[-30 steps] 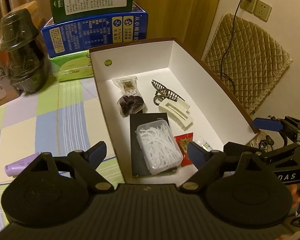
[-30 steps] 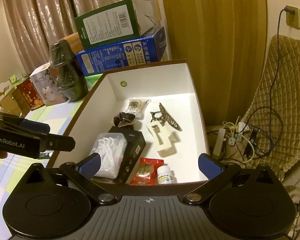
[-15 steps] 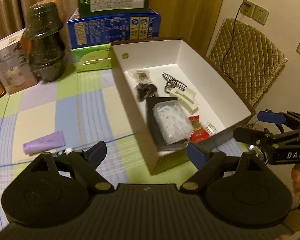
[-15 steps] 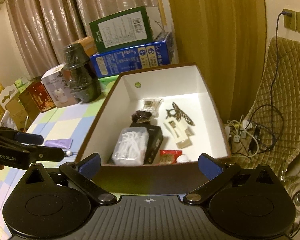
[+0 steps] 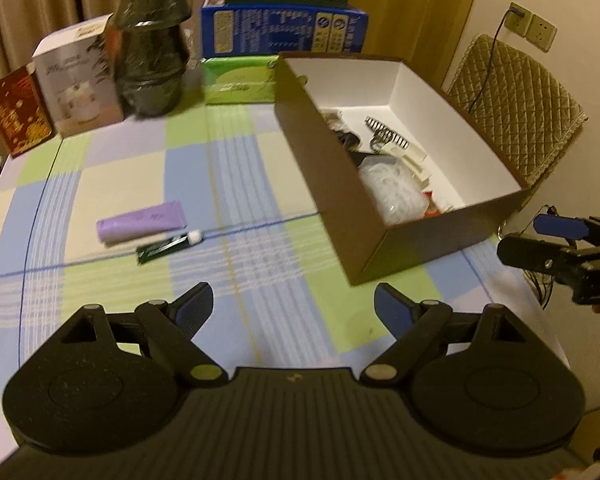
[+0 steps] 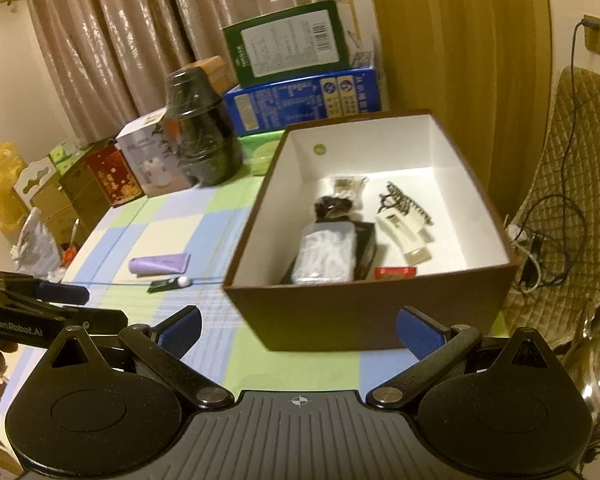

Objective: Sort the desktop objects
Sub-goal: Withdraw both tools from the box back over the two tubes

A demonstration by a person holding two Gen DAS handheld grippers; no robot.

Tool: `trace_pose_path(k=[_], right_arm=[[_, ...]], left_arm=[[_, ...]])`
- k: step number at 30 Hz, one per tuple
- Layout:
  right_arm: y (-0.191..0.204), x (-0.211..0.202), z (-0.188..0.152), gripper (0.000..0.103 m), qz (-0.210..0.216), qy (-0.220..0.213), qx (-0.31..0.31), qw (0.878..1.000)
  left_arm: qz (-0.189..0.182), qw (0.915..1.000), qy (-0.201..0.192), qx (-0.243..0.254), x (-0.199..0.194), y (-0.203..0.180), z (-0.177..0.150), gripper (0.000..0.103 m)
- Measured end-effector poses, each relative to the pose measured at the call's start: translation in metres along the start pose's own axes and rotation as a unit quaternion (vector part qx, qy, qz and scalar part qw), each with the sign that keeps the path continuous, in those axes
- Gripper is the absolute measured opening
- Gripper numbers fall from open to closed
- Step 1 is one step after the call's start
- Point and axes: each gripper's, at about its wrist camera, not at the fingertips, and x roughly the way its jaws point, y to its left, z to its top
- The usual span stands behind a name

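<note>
Box: the brown box [image 5: 380,216] sits on the right side of the tabletop [image 5: 236,184]. It is white inside and already holds small things — a clear case of white picks [image 6: 326,254], a cream hair clip [image 6: 406,236] and a red packet [image 6: 394,272].

Still out: a purple tube [image 5: 142,222] and a small dark green tube [image 5: 168,245] with a white cap lie side by side on the checked cloth, well apart from the box, to its left.

Left gripper [image 5: 293,306]: its blue-tipped fingers are spread wide and hold nothing. It hangs over the tabletop, with the two tubes ahead and to its left.

Right gripper [image 6: 299,327]: its fingers are wide apart too and hold nothing. It hangs in front of the near wall of the box.

Step now: I think the left gripper should fetch one of the two tubes, since it is nearer to them.

How to do it well: turn toward the purple tube first — it is bigger and easier to pinch. Come down with one finger on each long side, not at the ends. Close gently, because the tube looks soft and could squash. Keep clear of the green tube just beside it so it does not roll off.

Then: lift it high enough to clear the box wall and let go over a bare spot inside.
</note>
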Motion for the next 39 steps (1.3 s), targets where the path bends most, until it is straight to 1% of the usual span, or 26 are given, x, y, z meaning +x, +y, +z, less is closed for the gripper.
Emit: trace_pose_path(k=[6,19,27,32,39], right_arm=[[0.024,0.008,-0.009,0.101,0.018,0.018,-0.009,1.0],[0.08,0.04,-0.017,0.101,0.05,0.042,-0.041,0.997],[0.106,0.066,-0.021,0.101,0.058,0.06,-0.045,0.995],[0.122,0.09,-0.024,0.101,0.061,0.074,-0.052,0.994],[0.137,0.128,-0.023,0.101,0.052,0.082,-0.065,0.993]], left_arm=[[0.009,0.9998,0.011,-0.015,-0.007,0.022,-0.02,0.085],[0.035,0.9984,0.013,-0.042,-0.021,0.07,-0.038,0.085],[0.053,0.9971,0.017,-0.053,-0.022,0.101,-0.047,0.085],[0.064,0.9962,0.019,-0.057,-0.018,0.12,-0.049,0.085],[0.072,0.9956,0.026,-0.055,-0.004,0.148,-0.048,0.085]])
